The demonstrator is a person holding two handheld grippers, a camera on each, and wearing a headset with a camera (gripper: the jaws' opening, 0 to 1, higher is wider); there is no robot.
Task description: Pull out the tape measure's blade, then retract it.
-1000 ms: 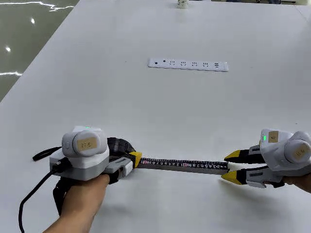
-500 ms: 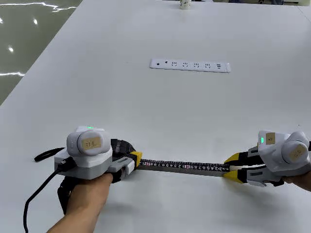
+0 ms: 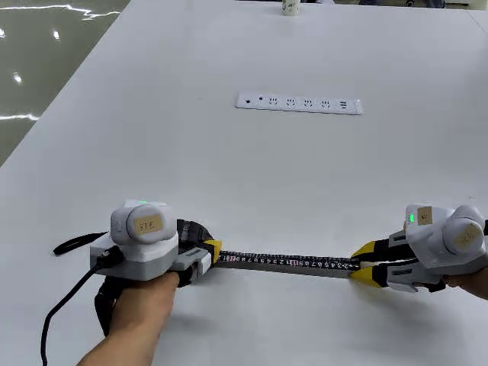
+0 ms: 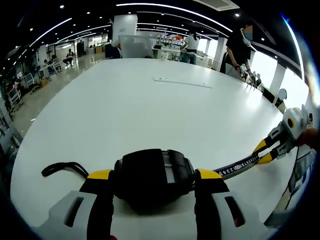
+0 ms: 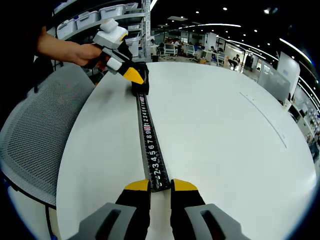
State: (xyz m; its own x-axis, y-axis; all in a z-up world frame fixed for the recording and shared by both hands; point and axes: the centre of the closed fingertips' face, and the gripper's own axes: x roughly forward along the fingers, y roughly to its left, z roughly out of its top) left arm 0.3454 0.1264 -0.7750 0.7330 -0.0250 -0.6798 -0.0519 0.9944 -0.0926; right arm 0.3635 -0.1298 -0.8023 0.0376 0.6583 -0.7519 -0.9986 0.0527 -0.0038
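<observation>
Black plastic marks the task's thing: the black tape measure case (image 3: 192, 232) sits at the near left of the white table (image 3: 229, 168), held between the yellow-tipped jaws of the left gripper (image 4: 153, 176). In the left gripper view those jaws stand about as wide apart as the case itself and press against its two sides, so the grip is closed on the case.

From the case the dark blade (image 3: 286, 261), printed with white and red numerals, runs out to the right, low along the tabletop, to the right gripper (image 3: 364, 262). In the right gripper view the blade's free end lies between the two yellow tips, which are drawn in to a narrow gap and touch its edges; this gripper has the blade end pinched. The blade is pulled out and reaches in a straight line from one gripper to the other.

A black wrist strap (image 3: 72, 244) loops out on the table to the left of the case. A person's hand (image 3: 141, 301) grasps the left gripper from the near side, and a black cable (image 3: 57, 324) curves away from it towards the near left.

Well beyond the blade, a white power strip (image 3: 297, 103) lies flat on the far part of the table. In the right gripper view a grey mesh chair (image 5: 35, 145) stands beside the table's edge.
</observation>
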